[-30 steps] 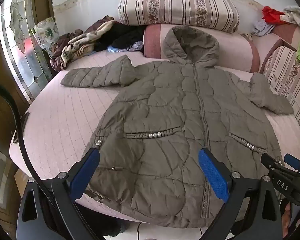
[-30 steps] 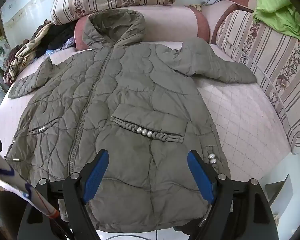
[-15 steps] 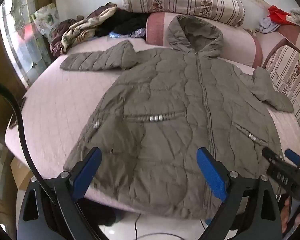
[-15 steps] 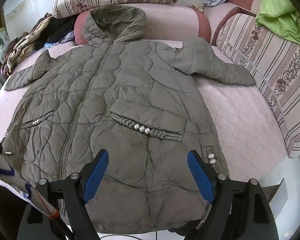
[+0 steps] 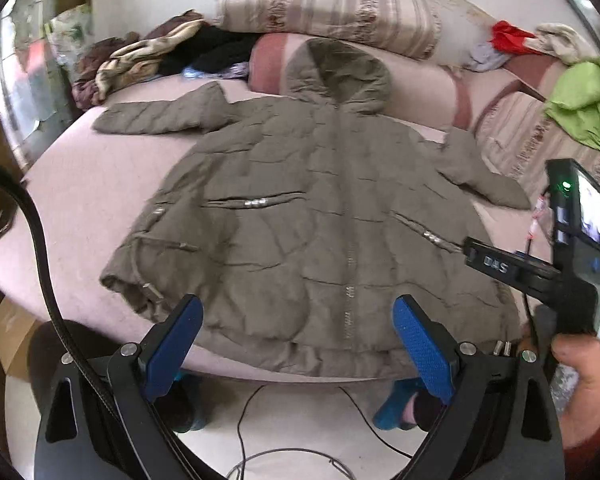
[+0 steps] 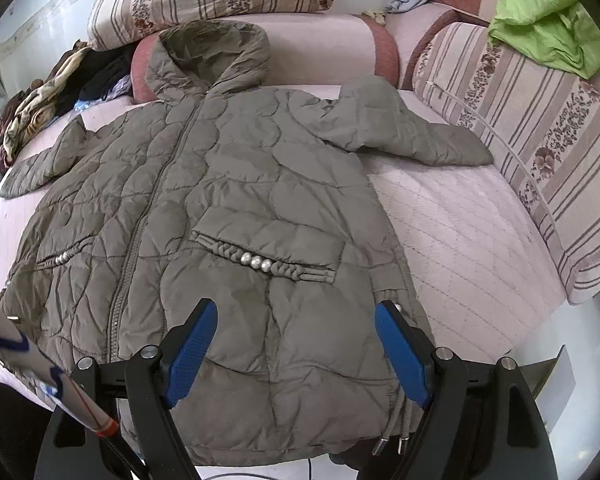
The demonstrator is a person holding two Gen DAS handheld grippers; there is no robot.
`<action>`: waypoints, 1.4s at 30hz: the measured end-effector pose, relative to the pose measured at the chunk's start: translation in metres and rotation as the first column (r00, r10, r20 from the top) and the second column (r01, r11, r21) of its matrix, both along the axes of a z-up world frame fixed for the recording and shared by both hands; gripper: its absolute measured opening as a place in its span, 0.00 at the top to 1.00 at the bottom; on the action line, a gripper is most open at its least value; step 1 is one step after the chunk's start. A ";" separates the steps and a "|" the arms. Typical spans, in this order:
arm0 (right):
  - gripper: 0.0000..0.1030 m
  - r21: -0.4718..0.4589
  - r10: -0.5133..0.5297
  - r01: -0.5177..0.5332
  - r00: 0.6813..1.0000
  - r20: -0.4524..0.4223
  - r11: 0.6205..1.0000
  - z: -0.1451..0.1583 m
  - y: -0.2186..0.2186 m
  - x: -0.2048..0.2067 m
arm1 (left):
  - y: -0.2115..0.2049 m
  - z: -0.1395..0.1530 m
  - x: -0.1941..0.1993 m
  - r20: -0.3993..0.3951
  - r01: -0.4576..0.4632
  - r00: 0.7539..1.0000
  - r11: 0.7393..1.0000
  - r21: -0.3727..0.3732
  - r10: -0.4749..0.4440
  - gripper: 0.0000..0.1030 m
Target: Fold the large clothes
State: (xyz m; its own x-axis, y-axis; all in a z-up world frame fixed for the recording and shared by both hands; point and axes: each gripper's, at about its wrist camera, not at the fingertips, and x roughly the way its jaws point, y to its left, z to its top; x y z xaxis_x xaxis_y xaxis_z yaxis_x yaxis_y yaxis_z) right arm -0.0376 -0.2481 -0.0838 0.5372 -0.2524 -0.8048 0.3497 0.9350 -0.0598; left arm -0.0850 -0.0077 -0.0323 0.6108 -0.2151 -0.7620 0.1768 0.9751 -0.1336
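Olive quilted hooded coat (image 6: 236, 216) lies flat, front up and zipped, on the pink quilted bed (image 6: 460, 240), sleeves spread outward. Right gripper (image 6: 296, 352) hangs over the hem near the right pocket, fingers spread wide, holding nothing. Left gripper (image 5: 296, 344) hovers at the hem edge, fingers likewise spread and empty. Bare bed lies open on both sides; striped cushions (image 6: 540, 152) border the right.

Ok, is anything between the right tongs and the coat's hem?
Nothing visible. The right tongs hang open just above the coat, whose hem lies bare at the bed edge. Only its own drawstring ends dangle there.
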 end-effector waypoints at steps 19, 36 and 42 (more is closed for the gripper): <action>0.18 0.009 0.023 -0.023 1.000 -0.012 1.000 -0.008 0.011 -0.003 | 0.078 0.012 0.075 0.181 -0.351 0.933 0.897 0.270 0.311 0.07; 0.17 0.010 0.055 -0.055 0.998 -0.022 0.998 -0.013 0.023 -0.003 | 0.140 -0.067 0.149 -0.016 -0.277 0.958 0.940 0.200 0.286 0.07; 0.17 0.010 0.058 -0.057 0.998 -0.030 0.998 -0.015 0.024 -0.004 | 0.128 -0.104 0.150 -0.181 -0.202 0.957 0.970 0.139 0.225 0.66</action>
State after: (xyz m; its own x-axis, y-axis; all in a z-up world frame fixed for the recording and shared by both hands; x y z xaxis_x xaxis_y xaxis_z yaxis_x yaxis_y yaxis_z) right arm -0.0412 -0.2240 -0.0993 0.5263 -0.2140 -0.8229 0.2935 0.9541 -0.0604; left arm 0.0649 0.1206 -0.1363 0.4703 0.0024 -0.8825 -0.0551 0.9981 -0.0266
